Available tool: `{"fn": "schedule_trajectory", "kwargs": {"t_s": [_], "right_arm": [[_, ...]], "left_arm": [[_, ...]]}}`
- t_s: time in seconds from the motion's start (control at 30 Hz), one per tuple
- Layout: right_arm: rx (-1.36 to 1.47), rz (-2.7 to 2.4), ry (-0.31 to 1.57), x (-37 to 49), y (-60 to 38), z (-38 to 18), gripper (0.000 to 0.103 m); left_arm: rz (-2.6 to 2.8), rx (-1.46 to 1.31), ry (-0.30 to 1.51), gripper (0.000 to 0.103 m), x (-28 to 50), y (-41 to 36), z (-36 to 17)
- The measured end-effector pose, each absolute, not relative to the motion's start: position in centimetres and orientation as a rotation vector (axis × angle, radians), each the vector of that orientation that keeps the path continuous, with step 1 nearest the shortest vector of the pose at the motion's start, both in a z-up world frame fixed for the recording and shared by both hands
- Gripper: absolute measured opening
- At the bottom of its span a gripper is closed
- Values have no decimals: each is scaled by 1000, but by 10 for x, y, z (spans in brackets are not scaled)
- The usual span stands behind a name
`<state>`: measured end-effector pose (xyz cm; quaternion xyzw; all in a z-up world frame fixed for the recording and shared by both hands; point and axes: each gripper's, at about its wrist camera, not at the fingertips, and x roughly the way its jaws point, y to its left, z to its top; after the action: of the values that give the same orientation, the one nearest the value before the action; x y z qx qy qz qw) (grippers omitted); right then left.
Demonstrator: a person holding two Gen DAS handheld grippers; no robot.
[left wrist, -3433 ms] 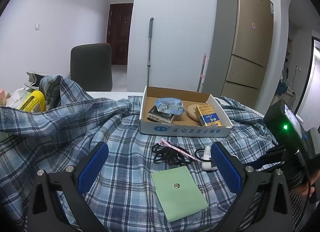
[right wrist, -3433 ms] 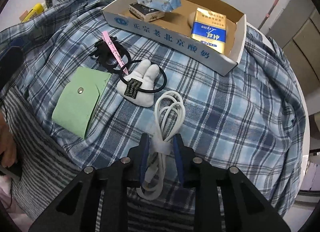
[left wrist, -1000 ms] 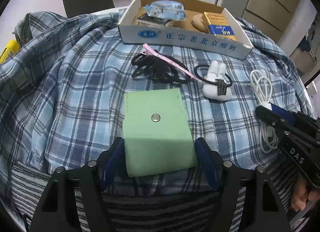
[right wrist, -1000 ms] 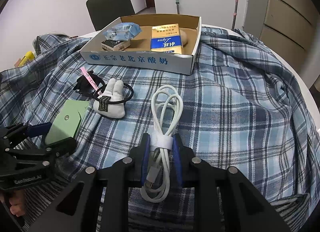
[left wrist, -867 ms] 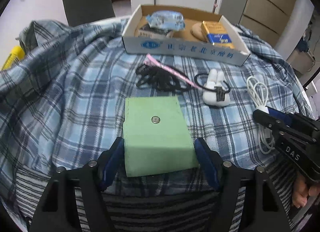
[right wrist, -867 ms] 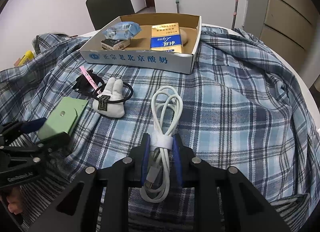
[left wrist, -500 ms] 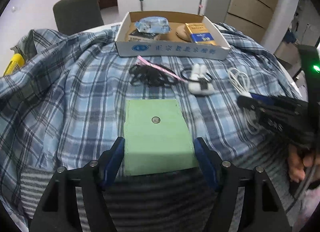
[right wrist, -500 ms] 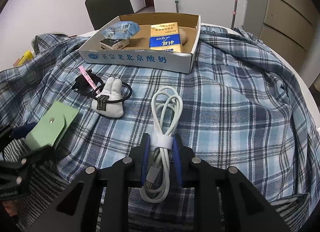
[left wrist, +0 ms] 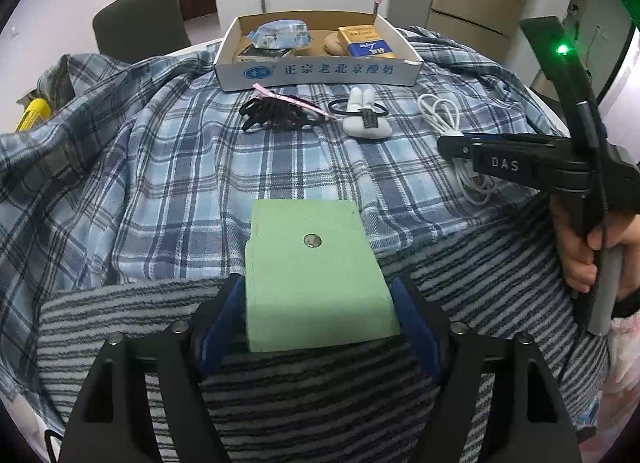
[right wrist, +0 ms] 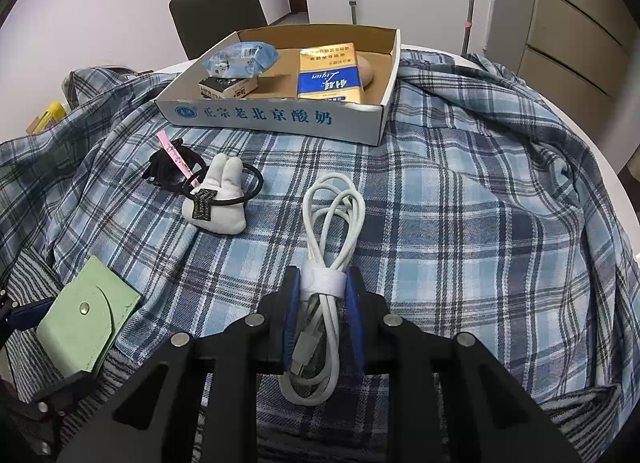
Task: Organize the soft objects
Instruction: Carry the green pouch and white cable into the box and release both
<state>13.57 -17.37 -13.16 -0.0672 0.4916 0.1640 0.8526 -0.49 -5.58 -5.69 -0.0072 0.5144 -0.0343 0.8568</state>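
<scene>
Soft green felt pouch (left wrist: 316, 275) with a metal snap is sitting between the blue pads of the left gripper (left wrist: 320, 317), which is angling steeply down over the near edge of the blue plaid shirt (left wrist: 168, 167) where a grey striped fabric (left wrist: 320, 395) is lying; the jaws have just been opening a little, yet the pads are still hugging both side edges of the pouch, so it is being held. Farther back on the shirt, from left to right, a bundle of black hair ties (left wrist: 272, 119) with a pink hair clip (left wrist: 292, 99) across it is lying just beside a white plush rabbit hair tie (left wrist: 366, 119), and a coiled white cable (right wrist: 328, 263) is lying to the right of that. Behind them a shallow cardboard box (left wrist: 320, 71) is standing, holding a blue tissue pack (left wrist: 278, 33), a dark small carton partly under it, and a gold and blue box (left wrist: 366, 47). On the right, the right gripper (right wrist: 322, 295) is pointing steeply down and clamping narrowly on the cable at its white strap, the loops fanning out ahead of the fingers. In the left wrist view a person's hand (left wrist: 580, 247) is wrapping around that gripper's handle at the right edge.
</scene>
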Motion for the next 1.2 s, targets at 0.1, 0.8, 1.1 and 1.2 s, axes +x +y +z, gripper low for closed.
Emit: {"fn": "schedule_trajectory", "kwargs": {"t_s": [0.1,0.8,1.1,1.2], "right_arm": [[-141,346,1033,135,-174,-131,22],[-144,355,1026,133,-174,-132,22],[-117,389,888,120,-178,-108,22],[-122,389,852,116,-175,-97,22]], "left_arm": [[-47,-23,1051,83,-6,-57,-58],[-27,-54,921,71,-14,-56,-58],[-71,-70,700,71,-32,-46,-11],[-77,-51,620,71,-31,-41,8]]}}
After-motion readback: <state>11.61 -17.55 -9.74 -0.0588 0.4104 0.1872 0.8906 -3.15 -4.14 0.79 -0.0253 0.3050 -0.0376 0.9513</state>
